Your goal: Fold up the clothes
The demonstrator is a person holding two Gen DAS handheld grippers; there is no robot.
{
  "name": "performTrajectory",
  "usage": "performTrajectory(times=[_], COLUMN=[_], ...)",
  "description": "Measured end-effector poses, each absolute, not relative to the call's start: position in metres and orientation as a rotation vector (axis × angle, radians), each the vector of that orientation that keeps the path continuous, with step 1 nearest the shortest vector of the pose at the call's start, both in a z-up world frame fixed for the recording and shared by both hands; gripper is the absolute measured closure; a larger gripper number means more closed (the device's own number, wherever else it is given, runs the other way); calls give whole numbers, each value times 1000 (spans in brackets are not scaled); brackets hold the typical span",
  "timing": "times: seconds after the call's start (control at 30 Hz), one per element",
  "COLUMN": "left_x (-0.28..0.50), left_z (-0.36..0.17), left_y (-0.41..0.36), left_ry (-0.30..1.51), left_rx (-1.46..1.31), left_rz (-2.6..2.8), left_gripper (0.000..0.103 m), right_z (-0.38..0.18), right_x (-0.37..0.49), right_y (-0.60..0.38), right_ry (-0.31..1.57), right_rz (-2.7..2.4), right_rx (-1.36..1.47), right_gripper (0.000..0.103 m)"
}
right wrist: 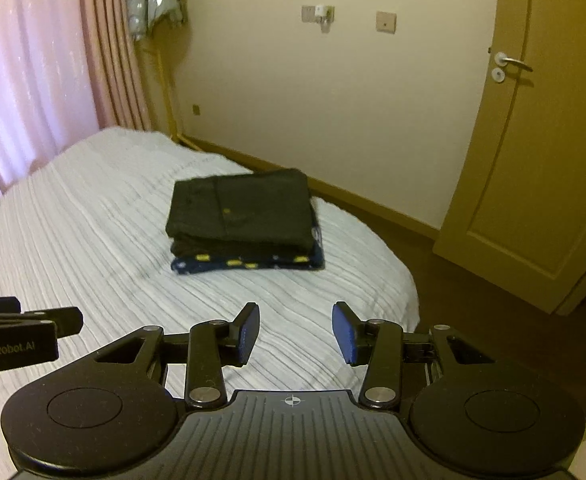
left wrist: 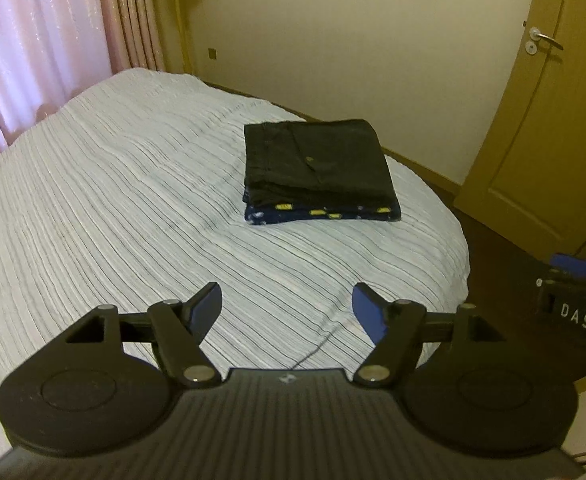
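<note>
In the left wrist view, the left gripper (left wrist: 286, 312) hovered above the near edge of the bed (left wrist: 113, 208), its blue-padded fingers spread wide apart and grasping nothing, well short of the clothes. A neat stack sat toward the far right corner of the striped white bedspread: a black folded garment (left wrist: 317, 160) lay squarely on top of a navy folded garment with yellow marks (left wrist: 321, 213), the edges roughly aligned, which suggested both pieces were already folded and piled out of the way to keep the middle of the bed free. Part of the right gripper's body (left wrist: 573, 304) showed at the right edge. In the right wrist view, the right gripper (right wrist: 296, 330) was likewise released, jaws parted with nothing between them, held over the bed's near edge and pointed at the same stack. The black garment (right wrist: 245, 208) looked flat and compact, with a small yellow spot on top; the navy one (right wrist: 249, 265) peeked out beneath it along the front and right sides. The left gripper's body (right wrist: 17, 332) intruded from the left edge. No unfolded clothing was visible, so the folding appeared finished or paused.
</note>
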State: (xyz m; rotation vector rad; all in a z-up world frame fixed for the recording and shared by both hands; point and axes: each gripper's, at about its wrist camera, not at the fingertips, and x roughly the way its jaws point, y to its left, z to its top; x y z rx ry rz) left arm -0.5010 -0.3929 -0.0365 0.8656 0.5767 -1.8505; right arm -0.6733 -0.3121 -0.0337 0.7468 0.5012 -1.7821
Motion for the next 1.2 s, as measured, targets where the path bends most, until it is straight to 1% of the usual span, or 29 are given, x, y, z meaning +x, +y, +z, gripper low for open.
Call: performTrajectory(times=[0.3, 1.2], left_x=[-514, -545], left_z=[-50, -75], left_y=[-402, -446], left_ry=[597, 629], left_rx=[891, 950], left_rz=[-1820, -1759], left_gripper=[34, 34], right_z=[-49, -82], right_x=[-702, -727], right_y=[-331, -389], right_ry=[475, 553], right_rz=[-1704, -1613], right_rx=[913, 1001], right_gripper=[58, 59])
